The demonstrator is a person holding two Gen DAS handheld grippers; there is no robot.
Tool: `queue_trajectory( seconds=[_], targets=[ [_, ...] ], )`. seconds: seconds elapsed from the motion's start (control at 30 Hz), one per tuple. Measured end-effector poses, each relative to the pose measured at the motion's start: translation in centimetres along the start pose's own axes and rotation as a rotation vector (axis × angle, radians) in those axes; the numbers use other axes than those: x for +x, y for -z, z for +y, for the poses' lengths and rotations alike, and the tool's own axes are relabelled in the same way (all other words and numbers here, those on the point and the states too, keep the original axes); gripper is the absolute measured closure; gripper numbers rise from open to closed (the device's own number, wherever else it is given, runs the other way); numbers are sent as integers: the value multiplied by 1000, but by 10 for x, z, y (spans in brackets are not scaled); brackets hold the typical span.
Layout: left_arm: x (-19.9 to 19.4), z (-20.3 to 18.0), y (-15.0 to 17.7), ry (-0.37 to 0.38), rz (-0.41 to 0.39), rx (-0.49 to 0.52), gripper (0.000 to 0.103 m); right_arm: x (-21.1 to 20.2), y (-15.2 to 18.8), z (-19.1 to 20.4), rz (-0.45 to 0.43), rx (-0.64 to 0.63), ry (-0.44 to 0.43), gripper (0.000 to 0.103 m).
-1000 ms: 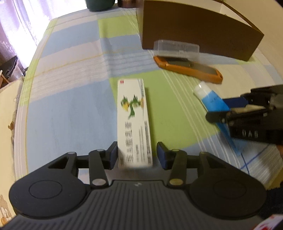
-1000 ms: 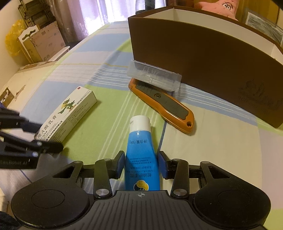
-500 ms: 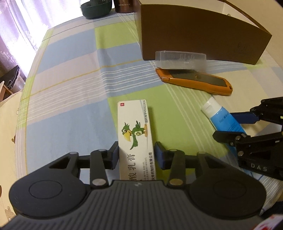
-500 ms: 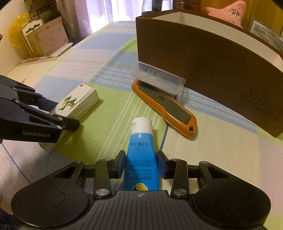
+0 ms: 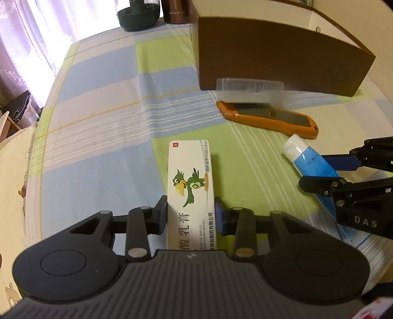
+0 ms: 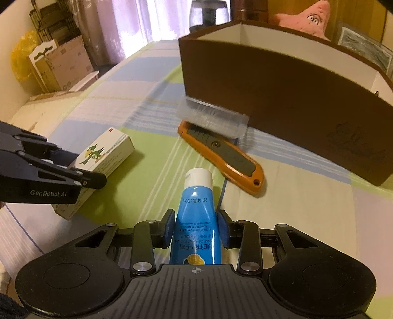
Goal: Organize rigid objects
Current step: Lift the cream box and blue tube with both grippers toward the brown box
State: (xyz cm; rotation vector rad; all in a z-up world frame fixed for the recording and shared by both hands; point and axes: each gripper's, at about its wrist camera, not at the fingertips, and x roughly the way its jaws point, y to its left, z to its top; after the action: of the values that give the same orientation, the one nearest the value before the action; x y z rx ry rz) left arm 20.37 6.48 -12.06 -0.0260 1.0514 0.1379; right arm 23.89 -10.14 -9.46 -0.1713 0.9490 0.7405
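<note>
A white ointment box (image 5: pixel 188 176) with a green parrot lies on the checked tablecloth (image 5: pixel 98 137). My left gripper (image 5: pixel 191 216) straddles its near half; the jaws are closing and both pads touch the box's long sides. My right gripper (image 6: pixel 196 228) is shut on a blue tube (image 6: pixel 196 196) with a white cap pointing away. The tube (image 5: pixel 309 162) and right gripper (image 5: pixel 316 171) also appear at the right of the left wrist view. An orange utility knife (image 6: pixel 226 157) and a clear plastic case (image 6: pixel 211 117) lie before the brown open box (image 6: pixel 282 98).
A dark jar (image 5: pixel 137 17) and a brown bottle (image 5: pixel 178 12) stand at the table's far end. A pink plush toy (image 6: pixel 304 17) sits behind the brown box. Cardboard boxes (image 6: pixel 61 61) stand off the table's left edge.
The left gripper slid forward along the ointment box and its jaws narrowed until the pads met its sides. The right gripper stayed on the blue tube, squeezing slightly tighter.
</note>
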Motion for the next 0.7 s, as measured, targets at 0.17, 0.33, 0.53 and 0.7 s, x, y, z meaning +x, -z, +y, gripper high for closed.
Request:
queue_trajectory(
  seconds=[0.17, 0.33, 0.53, 0.7],
  targets=[
    [-13, -3, -7, 5, -40, -1, 69, -11, -3, -6, -33, 27, -1, 69],
    [-28, -11, -18, 14, -87, 13, 69, -26, -9, -13, -71, 53, 2, 69],
    [-40, -22, -33, 27, -133, 41, 69, -41, -15, -21, -118, 79, 10, 69],
    [-47, -33, -47, 39, -160, 64, 69, -54, -20, -33, -150, 97, 19, 69]
  ],
)
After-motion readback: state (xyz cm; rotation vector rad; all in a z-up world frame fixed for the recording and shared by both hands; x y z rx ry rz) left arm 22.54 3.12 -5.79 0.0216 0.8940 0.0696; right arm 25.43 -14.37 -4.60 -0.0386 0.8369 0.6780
